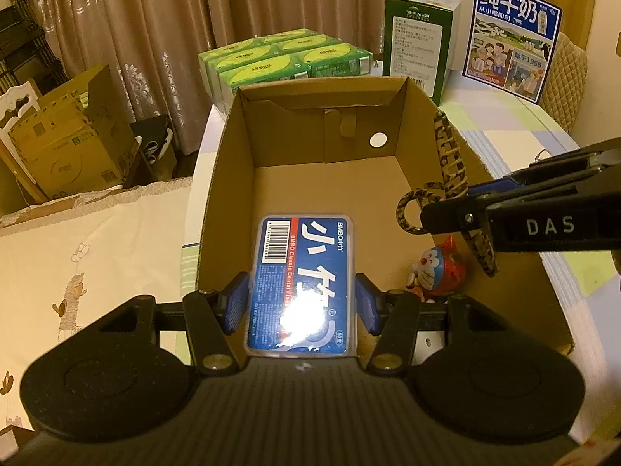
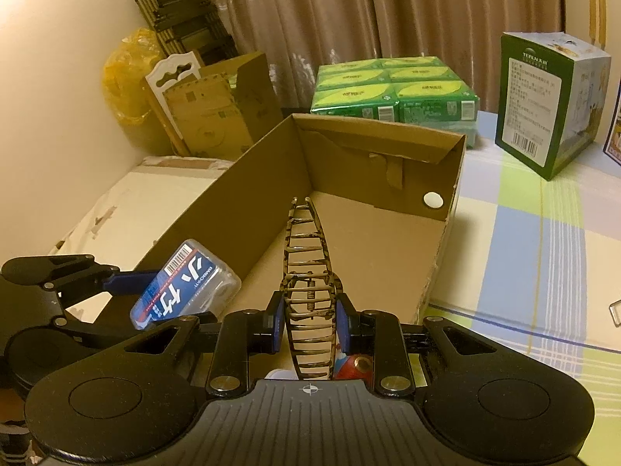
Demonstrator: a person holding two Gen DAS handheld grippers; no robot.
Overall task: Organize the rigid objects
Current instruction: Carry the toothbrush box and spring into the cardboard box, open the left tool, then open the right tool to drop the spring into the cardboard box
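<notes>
My left gripper (image 1: 302, 303) is shut on a blue dental floss box (image 1: 304, 283) and holds it over the near end of an open cardboard box (image 1: 233, 178). The floss box also shows in the right wrist view (image 2: 186, 283). My right gripper (image 2: 308, 322) is shut on a leopard-pattern hair claw clip (image 2: 308, 256), held above the cardboard box (image 2: 442, 256). In the left wrist view the right gripper (image 1: 438, 221) comes in from the right with the clip (image 1: 450, 167) over the box's right wall. A Doraemon toy (image 1: 436, 268) lies inside the box.
Green tissue packs (image 1: 283, 58) sit behind the box. A green carton (image 1: 421, 39) and a blue milk carton (image 1: 510, 39) stand at the back right on the checked tablecloth (image 2: 524, 240). Cardboard boxes (image 1: 62, 143) stand on the floor at left.
</notes>
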